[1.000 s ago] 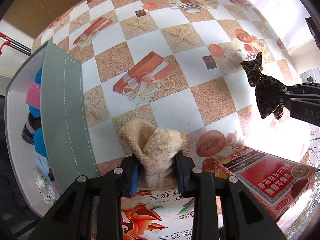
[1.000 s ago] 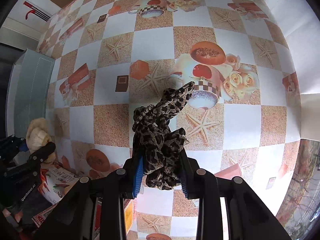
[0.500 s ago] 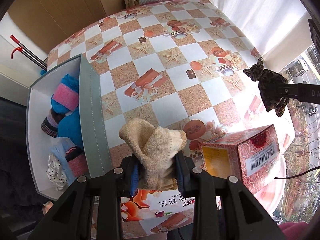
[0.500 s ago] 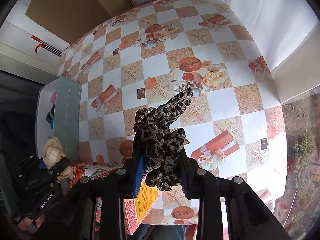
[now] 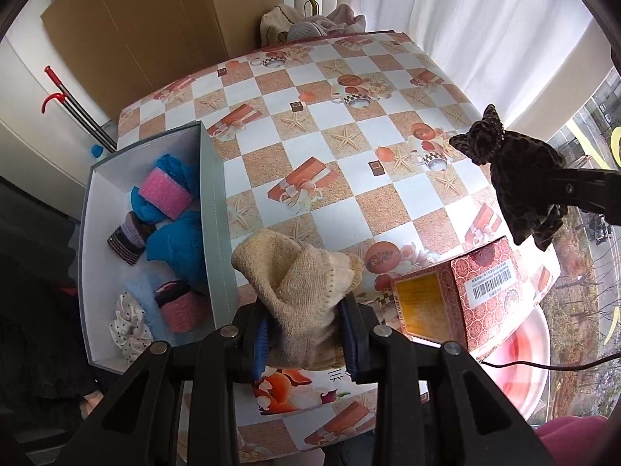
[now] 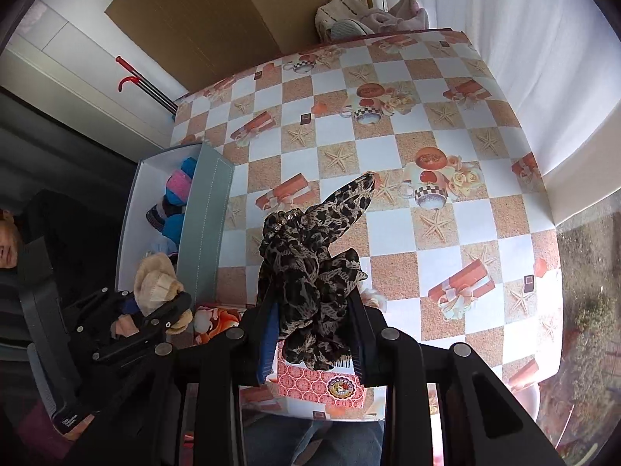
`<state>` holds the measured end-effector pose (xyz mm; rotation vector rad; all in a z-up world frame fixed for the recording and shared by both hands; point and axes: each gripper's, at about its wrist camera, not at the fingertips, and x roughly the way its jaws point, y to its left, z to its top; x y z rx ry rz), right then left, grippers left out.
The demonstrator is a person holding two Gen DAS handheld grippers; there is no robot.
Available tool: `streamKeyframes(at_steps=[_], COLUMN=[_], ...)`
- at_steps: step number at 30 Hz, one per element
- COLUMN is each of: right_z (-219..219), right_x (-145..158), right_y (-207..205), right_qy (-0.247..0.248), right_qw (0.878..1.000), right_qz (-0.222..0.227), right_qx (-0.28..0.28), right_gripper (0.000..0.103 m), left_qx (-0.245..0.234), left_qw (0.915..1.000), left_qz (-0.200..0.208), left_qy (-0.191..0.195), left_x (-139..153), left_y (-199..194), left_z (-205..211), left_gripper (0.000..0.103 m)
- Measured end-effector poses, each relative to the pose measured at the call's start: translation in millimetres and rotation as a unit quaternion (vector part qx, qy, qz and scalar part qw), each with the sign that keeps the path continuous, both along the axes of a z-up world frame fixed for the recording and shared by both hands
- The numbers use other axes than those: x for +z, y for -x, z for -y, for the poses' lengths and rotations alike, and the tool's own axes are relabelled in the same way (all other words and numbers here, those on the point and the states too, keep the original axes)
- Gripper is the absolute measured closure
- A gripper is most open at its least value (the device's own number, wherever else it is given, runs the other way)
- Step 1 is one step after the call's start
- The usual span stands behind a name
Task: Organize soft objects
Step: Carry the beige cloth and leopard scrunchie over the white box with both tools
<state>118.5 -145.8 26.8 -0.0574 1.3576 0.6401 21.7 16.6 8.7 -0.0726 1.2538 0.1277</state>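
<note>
My left gripper (image 5: 304,339) is shut on a beige knitted sock (image 5: 300,275), held high over the table's near edge, just right of the grey storage box (image 5: 215,209). The same sock (image 6: 157,285) shows in the right wrist view, above the box wall (image 6: 205,225). My right gripper (image 6: 312,343) is shut on a leopard-print scarf (image 6: 310,260) that hangs bunched between its pads. That scarf (image 5: 516,178) appears at the right of the left wrist view, well above the checkered tablecloth (image 5: 349,163).
The grey box holds several soft items: blue cloth (image 5: 176,240), a pink roll (image 5: 165,194), a striped roll (image 5: 126,239), a polka-dot scrunchie (image 5: 130,322). A red patterned carton (image 5: 462,295) and a flat printed box (image 5: 299,388) sit near the table's front edge. White curtains (image 5: 465,19) hang behind.
Both grippers have risen well above the table with their loads still gripped. The table looks smaller, and the box's inside, the cardboard and the curtains have come into sight.
</note>
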Motion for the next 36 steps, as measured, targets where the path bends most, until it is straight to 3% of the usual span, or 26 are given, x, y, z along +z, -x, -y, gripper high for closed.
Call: streamKeyframes(at_steps=[17, 26, 36], right_z=[-105.0, -155.0, -200.1], right_x=[3.7, 1.8, 2.1], right_y=[56.9, 69.3, 60.2], right_qy=[0.002, 0.005, 0.006], right_qw=[0.992, 0.982, 0.977], right_qz=[-0.001, 0.000, 0.004], right_qx=[0.130, 0.189, 0.215], right_gripper=[0.070, 0.070, 0.070], left_qx=[0.093, 0.157, 0.212], left_qw=[0.9953, 0.9873, 0.9770], left_qz=[0.027, 0.024, 0.014], left_qy=[-0.001, -0.013, -0.014], left_x=[11.6, 7.9, -5.1], left_y=[44.6, 58.7, 53.4], left_z=[-66.0, -113.3, -154.0], left_gripper=[0.069, 0.069, 0.069])
